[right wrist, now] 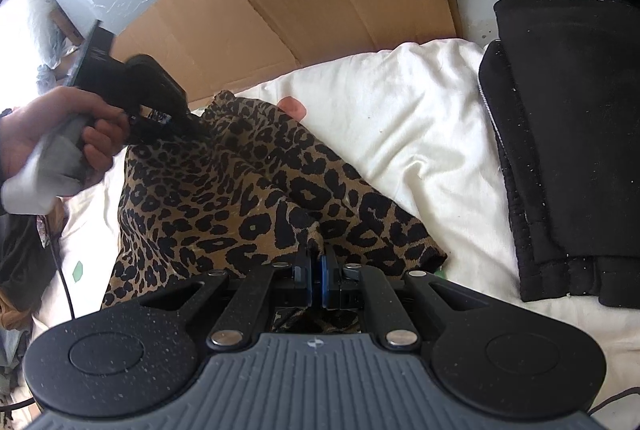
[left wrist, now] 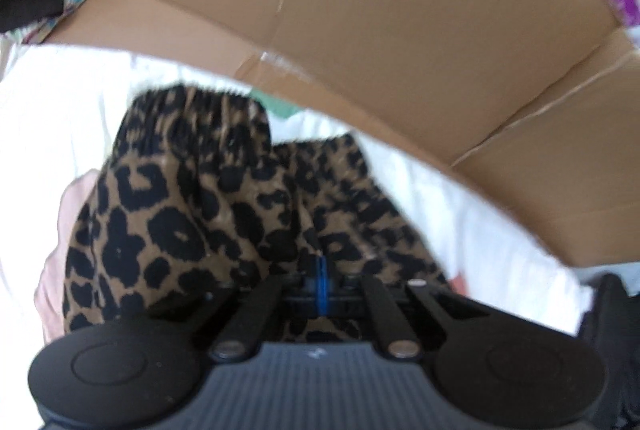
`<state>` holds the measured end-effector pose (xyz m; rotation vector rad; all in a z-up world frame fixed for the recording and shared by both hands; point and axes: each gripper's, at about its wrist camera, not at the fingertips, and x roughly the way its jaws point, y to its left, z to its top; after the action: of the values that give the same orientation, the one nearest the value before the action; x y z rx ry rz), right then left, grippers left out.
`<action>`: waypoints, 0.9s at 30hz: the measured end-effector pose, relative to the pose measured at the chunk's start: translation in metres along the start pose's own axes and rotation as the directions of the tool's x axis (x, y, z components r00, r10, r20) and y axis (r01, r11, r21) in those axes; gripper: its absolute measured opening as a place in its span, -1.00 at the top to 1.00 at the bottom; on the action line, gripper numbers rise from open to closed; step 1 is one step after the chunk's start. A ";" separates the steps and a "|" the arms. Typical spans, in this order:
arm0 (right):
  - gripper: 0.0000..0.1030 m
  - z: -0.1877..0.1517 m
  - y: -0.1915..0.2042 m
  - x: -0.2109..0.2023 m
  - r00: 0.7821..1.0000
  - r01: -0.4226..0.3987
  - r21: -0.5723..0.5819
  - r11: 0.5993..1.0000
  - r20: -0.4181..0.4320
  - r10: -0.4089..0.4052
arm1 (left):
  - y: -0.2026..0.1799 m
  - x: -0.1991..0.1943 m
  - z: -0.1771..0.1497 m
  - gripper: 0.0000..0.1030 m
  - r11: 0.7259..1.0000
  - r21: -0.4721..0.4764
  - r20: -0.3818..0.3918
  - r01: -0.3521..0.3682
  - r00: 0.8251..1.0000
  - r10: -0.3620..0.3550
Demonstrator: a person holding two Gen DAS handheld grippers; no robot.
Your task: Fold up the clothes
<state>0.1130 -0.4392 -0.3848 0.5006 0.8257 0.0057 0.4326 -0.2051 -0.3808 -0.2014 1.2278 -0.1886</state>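
Note:
A leopard-print garment (right wrist: 224, 197) lies bunched on a white bedsheet (right wrist: 400, 117). My right gripper (right wrist: 316, 270) is shut on its near edge, the cloth pinched between the blue pads. My left gripper (right wrist: 188, 125), held in a hand, is shut on the garment's far corner and lifts it a little. In the left wrist view the garment (left wrist: 192, 197) hangs forward from my left gripper (left wrist: 320, 278), with its gathered elastic waistband at the top.
A flattened cardboard box (right wrist: 304, 1) leans at the back of the bed; it fills the upper left wrist view (left wrist: 380, 29). A folded black garment (right wrist: 572, 149) lies at the right. Other clothes (right wrist: 20, 262) lie at the left edge.

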 end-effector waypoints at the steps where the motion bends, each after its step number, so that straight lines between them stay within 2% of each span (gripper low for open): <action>1: 0.95 0.000 -0.001 0.000 1.000 -0.001 0.003 1.000 0.001 0.001 | -0.003 -0.005 0.002 1.00 1.000 0.012 0.007 0.011 1.000 -0.011; 9: 0.95 0.004 -0.004 -0.005 1.000 -0.001 0.023 1.000 0.016 0.000 | -0.029 -0.024 0.013 1.00 0.995 0.069 0.046 0.074 0.996 -0.078; 17: 0.95 0.004 -0.014 -0.008 1.000 0.026 0.056 0.998 0.006 -0.027 | -0.046 -0.011 0.010 1.00 0.991 0.078 0.038 0.111 0.993 -0.114; 27: 0.95 0.002 -0.033 -0.012 0.998 0.067 0.117 0.991 -0.006 -0.067 | -0.062 0.013 0.002 1.00 0.988 0.108 0.009 0.112 0.993 -0.114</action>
<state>0.1000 -0.4715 -0.3894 0.5833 0.8476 -0.1049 0.4365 -0.2679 -0.3765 -0.1783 1.1886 -0.3502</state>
